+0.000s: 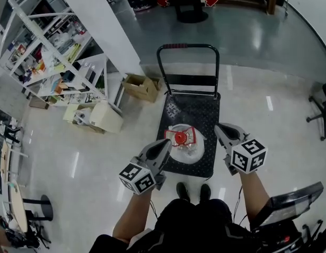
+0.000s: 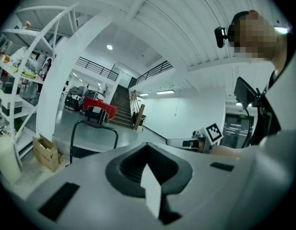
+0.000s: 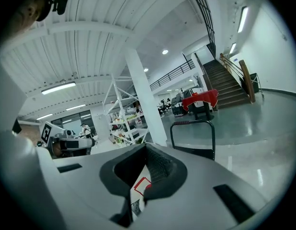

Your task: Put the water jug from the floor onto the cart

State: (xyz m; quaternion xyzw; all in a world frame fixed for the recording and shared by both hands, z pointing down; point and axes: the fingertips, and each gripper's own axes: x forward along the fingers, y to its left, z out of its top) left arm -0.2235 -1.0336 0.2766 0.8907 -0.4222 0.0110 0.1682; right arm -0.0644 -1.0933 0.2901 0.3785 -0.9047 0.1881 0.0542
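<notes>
Item: one clear plastic water jug [image 1: 182, 144] with a red cap and a red-and-white label, seen from above. Location: upright on the flat black-decked platform cart [image 1: 193, 107], at the deck's near edge and about midway between its side edges; the tubular push handle [image 1: 187, 47] rises from the far edge. By this placement the task reads as done. Tools: the left gripper [image 1: 166, 142] hangs over the deck's near-left corner, touching nothing, jaws pressed together and empty. The right gripper [image 1: 218, 126] hangs over the deck's right edge, jaws likewise clenched on nothing; in the right gripper view the jug's label shows only through the slot beneath the jaws, well below them. Handling, as judged: if filled, the jug is heavy for its bulk and its weight shifts as the water sloshes. The walls are stiff but smooth and rounded, so likely slippery under narrow pads. The label is loose film and no place to grip. The best hold appears to be two-sided, one gripper on each flank below the shoulder, or at the neck under the cap. Whether it has a carrying handle cannot be told. Surroundings: an open brown cardboard box [image 1: 142, 86] on the floor left of the cart, white metal shelving [image 1: 52, 41] beyond, and the person's shoes [image 1: 192, 192] at the near edge.
</notes>
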